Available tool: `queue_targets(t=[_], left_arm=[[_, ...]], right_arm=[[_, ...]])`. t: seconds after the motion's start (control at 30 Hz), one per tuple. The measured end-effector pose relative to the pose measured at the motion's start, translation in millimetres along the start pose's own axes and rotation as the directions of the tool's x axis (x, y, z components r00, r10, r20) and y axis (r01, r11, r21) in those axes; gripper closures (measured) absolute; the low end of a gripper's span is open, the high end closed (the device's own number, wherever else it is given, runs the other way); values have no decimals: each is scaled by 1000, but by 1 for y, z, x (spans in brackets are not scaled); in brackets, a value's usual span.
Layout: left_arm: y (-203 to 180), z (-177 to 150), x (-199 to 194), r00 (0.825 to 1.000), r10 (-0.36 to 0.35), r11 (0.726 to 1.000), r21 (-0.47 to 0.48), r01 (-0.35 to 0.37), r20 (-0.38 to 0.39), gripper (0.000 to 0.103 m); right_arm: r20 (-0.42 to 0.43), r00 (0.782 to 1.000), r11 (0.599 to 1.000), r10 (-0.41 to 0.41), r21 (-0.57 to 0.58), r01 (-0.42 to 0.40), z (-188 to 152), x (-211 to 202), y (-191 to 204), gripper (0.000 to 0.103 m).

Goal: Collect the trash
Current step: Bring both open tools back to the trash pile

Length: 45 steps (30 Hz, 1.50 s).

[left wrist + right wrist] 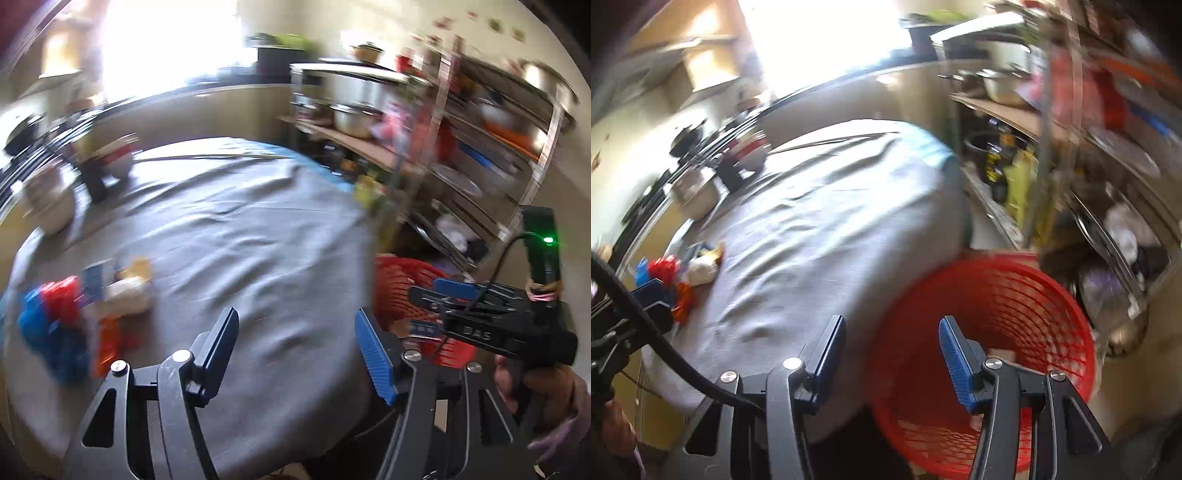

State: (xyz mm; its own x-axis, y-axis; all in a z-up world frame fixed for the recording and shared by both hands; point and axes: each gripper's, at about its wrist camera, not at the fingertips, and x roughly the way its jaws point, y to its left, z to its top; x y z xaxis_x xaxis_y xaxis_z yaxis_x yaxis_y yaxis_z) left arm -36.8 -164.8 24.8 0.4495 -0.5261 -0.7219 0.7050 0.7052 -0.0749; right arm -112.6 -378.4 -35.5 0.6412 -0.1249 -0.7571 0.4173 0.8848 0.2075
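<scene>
Both pictures are blurred. In the left wrist view, the left gripper (pixel 297 354) sits at the bottom centre of the frame, its two blue-padded fingers spread wide with nothing between them, above the wrinkled grey tablecloth (pixel 229 236). The trash, a small pile of crumpled red, blue, orange and pale yellow wrappers (pixel 85 314), lies on the cloth at the lower left of the frame, well apart from the fingers. At the right edge of the cloth stands the round red plastic mesh basket (pixel 395 291), partly hidden behind the right gripper (pixel 458 291), which shows at the lower right of the frame; from this side I cannot tell how far it is opened.

In the right wrist view, the right gripper (pixel 892 350) is at the bottom centre, fingers wide apart and holding nothing, over the near rim of the red basket (pixel 1015 310). Something pale lies inside the basket, too unclear to name. The wrapper pile (pixel 683 273) is at the middle left of the frame, and the left gripper (pixel 653 295) is just beside it. A metal shelf rack with pots and dishes (pixel 1089 129) fills the right side.
</scene>
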Motion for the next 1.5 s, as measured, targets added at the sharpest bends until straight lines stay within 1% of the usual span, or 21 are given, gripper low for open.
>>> queue_targets(t=[0.07,0.2,0.3,0.43,0.57,0.8,0.9,0.97,1.03,1.07,1.1,1.17,1.23,1.33,1.4,1.43,1.5], left_arm=[[24,-7,-10,999,44,998,-47,-44,7,37],[61,-20,-28,993,111,987,-121,-107,26,37],[85,-28,-41,987,156,975,-164,-147,43,37],[109,-36,-53,979,196,961,-208,-180,58,37],[126,-43,-61,971,227,948,-242,-205,68,37],[149,-52,-64,966,250,933,-283,-222,66,36],[160,-54,-63,964,260,925,-303,-231,58,36],[168,-55,-62,962,268,917,-318,-240,49,35],[178,-56,-61,960,277,908,-336,-249,38,35],[183,-57,-61,959,282,904,-346,-253,34,35],[187,-57,-61,958,285,900,-353,-256,32,35],[198,-57,-61,956,291,890,-375,-261,25,34],[208,-56,-61,956,294,885,-384,-264,21,34],[221,-51,-57,951,309,876,-393,-280,11,33],[231,-47,-52,953,304,870,-406,-279,-3,33],[234,-45,-49,956,295,870,-412,-272,-9,33],[237,-40,-42,962,274,872,-419,-254,-13,33]], right_arm=[[-4,1000,999,7,-45,-7,4,0,25,47],[5,1000,991,23,-133,-22,10,-2,72,47],[23,999,978,27,-210,-21,13,-5,108,47],[37,999,955,38,-295,-25,11,-8,150,47],[42,998,939,43,-343,-26,10,-6,176,46],[27,998,924,55,-379,-41,8,-1,197,45],[8,997,924,77,-376,-68,9,4,202,45],[-13,994,926,111,-362,-108,11,9,205,45],[-42,984,924,172,-341,-176,12,16,206,45],[-61,976,921,208,-324,-217,14,21,205,44],[-73,971,919,229,-313,-240,14,24,206,44],[-113,949,912,293,-264,-313,17,36,203,44],[-143,930,906,338,-218,-362,19,48,202,44],[-182,903,895,390,-155,-418,24,67,204,44],[-193,888,888,417,-125,-444,27,76,208,44],[-195,884,885,424,-119,-451,28,80,211,44],[-195,884,883,426,-122,-452,29,86,215,44]])
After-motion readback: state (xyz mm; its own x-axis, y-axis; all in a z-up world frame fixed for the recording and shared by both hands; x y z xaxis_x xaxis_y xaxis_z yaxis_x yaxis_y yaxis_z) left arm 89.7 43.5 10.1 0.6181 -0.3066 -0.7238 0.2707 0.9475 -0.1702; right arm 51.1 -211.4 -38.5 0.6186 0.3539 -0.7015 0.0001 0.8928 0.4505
